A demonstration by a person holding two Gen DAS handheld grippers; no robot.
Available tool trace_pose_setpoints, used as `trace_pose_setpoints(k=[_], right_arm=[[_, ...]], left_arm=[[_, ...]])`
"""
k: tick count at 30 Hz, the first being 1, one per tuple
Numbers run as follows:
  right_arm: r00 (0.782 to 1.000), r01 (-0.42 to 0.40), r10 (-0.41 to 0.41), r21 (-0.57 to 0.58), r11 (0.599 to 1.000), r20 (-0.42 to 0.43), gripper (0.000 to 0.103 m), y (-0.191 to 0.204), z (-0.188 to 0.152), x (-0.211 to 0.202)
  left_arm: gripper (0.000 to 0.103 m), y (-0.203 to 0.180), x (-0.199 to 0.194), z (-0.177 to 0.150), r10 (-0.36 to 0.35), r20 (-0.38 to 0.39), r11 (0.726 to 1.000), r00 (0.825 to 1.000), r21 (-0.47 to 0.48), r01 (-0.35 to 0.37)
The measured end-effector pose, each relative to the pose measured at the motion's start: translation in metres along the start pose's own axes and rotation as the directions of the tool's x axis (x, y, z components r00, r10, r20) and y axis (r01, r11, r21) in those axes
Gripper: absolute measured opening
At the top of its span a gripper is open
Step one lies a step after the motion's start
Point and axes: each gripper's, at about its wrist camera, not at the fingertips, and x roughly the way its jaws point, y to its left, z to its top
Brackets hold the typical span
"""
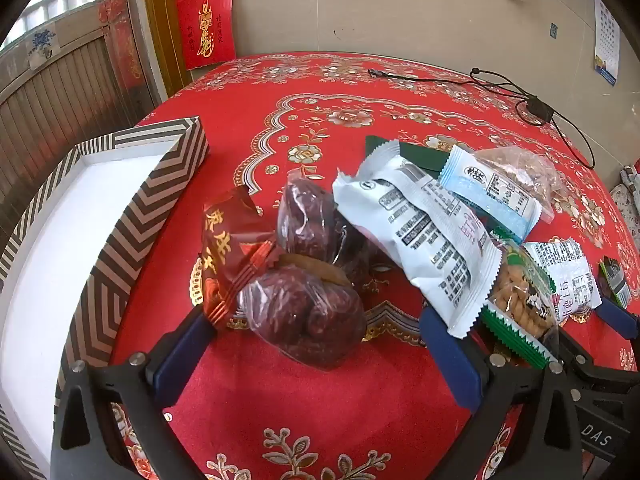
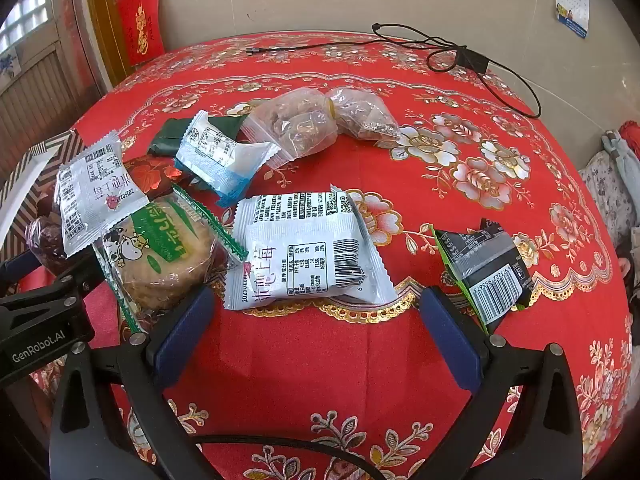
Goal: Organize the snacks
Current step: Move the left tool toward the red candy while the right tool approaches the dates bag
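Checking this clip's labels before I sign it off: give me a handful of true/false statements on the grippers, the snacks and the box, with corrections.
1. Both grippers are open and hold nothing. True: the left gripper straddles a clear bag of dark red dates; the right gripper faces a white packet.
2. The striped box already holds snacks. False: its white inside shows none.
3. The snacks lie on a red floral tablecloth. True.
4. The green-edged biscuit pack lies beside the right gripper's right finger. False: beside its left finger.
5. A black cable lies at the table's far side. True.
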Motion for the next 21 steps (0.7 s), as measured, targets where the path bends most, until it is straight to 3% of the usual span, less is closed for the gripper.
trace_pose_setpoints(k=[8, 21], right_arm=[[0.999, -0.033, 0.032, -0.018, 0.999, -0.032, 0.103, -0.005, -0.005, -0.006], [0.990, -0.137, 0.134, 0.056, 0.989, 0.052, 0.103, -0.015, -0.013, -0.056]], left_arm=[[0.103, 0.001, -0.007, -0.003, -0.043, -0.024, 0.997, 0.999, 0.055, 0.045], [0.103, 0.036, -0.052, 0.012, -0.056, 0.043, 0.998, 0.998, -0.003, 0.056]])
